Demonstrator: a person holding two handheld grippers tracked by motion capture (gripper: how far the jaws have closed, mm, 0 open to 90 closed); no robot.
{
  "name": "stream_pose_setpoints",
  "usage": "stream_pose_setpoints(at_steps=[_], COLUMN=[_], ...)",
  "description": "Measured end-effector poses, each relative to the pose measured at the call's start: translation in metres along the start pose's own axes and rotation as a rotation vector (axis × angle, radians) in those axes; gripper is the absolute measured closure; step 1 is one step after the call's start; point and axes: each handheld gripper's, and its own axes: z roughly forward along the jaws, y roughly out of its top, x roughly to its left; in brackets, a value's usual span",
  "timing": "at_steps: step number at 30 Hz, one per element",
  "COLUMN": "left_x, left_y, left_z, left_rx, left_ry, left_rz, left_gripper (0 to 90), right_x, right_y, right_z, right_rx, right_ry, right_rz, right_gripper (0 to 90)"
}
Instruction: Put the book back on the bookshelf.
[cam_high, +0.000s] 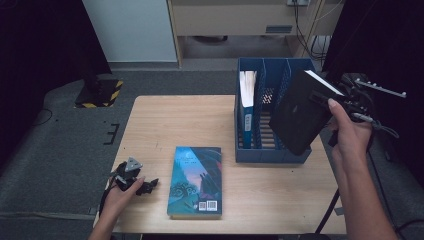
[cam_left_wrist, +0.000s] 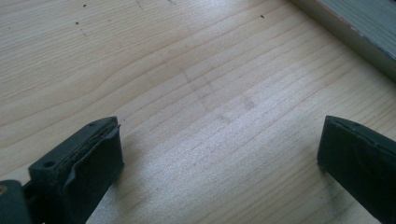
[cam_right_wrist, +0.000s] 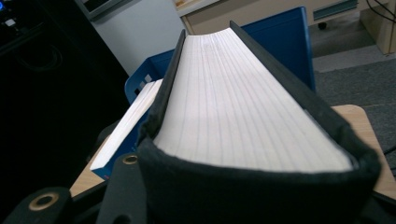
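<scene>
Your right claw (cam_high: 320, 97) is clamped on the black book (cam_high: 300, 112), jaws closed against its covers; you have it off the counter (cam_high: 165, 120), tilted, hanging over the right end of the blue file rack (cam_high: 250, 152) and overlapping its right compartments in the high view. Whether the book's lower corner touches the rack I can't tell from here. In the right gripper view the white page block (cam_right_wrist: 243, 116) faces the camera, with the black cover wrapped round it and the rack's blue wall behind. Rack contents: the leftmost compartment holds one blue-spined book (cam_high: 247, 100) standing upright, white pages showing at the top; the same book's page edge shows at left in the right gripper view. The next compartment looks empty down to the slatted base. The right-hand compartments are partly hidden behind the black book, so no call on those. Your left claw (cam_high: 147, 186) sits low at the front left corner of the counter, jaws spread wide with nothing between them, just bare wood in the left gripper view. The blue illustrated book (cam_high: 196, 181) lies flat on the counter, just right of your left claw and well apart from the rack.
</scene>
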Motion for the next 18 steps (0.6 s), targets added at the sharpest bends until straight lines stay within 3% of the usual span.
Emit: stream_pose_setpoints(at_steps=[18], left_x=[0.000], left_y=[0.000], left_z=[0.000], left_rx=[-0.002], left_ry=[-0.001], left_rz=[-0.002], left_gripper=[0.0], right_x=[-0.027], right_y=[0.002], right_z=[0.002], right_rx=[0.027], right_ry=[-0.088], right_rz=[-0.007], right_gripper=[53.3])
